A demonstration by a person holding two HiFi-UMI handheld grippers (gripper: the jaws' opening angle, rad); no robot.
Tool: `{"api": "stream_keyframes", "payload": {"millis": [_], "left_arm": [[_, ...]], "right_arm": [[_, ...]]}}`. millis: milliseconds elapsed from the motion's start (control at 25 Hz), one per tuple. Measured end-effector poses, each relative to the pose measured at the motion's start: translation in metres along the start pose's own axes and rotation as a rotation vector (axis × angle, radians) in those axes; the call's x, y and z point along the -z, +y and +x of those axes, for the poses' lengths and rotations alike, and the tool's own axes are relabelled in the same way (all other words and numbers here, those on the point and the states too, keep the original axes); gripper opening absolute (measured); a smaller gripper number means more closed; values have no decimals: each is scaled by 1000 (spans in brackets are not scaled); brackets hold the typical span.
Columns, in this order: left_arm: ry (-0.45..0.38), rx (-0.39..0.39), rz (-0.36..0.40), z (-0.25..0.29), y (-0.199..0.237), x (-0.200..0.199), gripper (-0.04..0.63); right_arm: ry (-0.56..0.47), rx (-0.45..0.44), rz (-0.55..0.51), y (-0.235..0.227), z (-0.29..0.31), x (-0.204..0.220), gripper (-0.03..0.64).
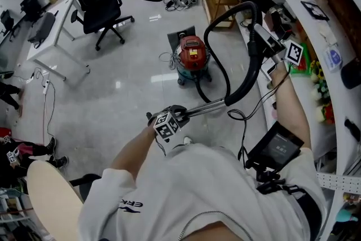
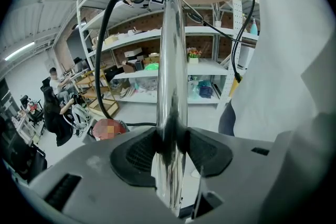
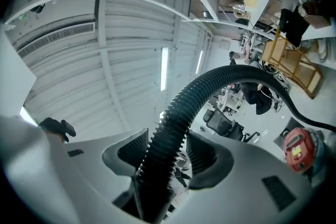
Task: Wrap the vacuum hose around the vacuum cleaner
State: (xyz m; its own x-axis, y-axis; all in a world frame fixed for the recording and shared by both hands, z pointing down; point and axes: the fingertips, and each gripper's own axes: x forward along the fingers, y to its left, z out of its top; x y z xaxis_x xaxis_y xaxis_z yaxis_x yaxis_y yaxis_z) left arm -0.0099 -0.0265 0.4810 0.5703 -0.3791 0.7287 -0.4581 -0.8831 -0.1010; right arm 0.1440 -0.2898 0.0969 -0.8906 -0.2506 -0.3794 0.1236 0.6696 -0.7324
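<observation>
Containers: the vacuum cleaner is a drum unit with a red lid and a teal base. What its drum holds cannot be seen. The white shelves along the right wall carry mixed small items, too blurred to name.

Surface and room: the vacuum cleaner stands upright on a glossy grey floor, well apart from both grippers. A black office chair stands beside a white table at upper left.

Count: one vacuum cleaner, one black ribbed hose, one metal tube, two grippers.

The hose arches from the vacuum cleaner up to the right gripper, whose jaws pinch the hose. It then drops to the metal tube. The left gripper jaws clamp the metal tube on both sides.
</observation>
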Motion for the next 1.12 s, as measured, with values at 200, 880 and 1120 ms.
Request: {"api": "stream_keyframes", "payload": {"millis": [200,880,1120], "left_arm": [[11,16,3,-3,34,14,164],[29,-43,-92,18,185,17,164],[47,-68,-145,24,229,20,164]], "right_arm": [[1,15,2,-27,26,-6,225],[92,-20,46,-154,145,-76,225],[141,-35,83,-197,189,-94,225]]}}
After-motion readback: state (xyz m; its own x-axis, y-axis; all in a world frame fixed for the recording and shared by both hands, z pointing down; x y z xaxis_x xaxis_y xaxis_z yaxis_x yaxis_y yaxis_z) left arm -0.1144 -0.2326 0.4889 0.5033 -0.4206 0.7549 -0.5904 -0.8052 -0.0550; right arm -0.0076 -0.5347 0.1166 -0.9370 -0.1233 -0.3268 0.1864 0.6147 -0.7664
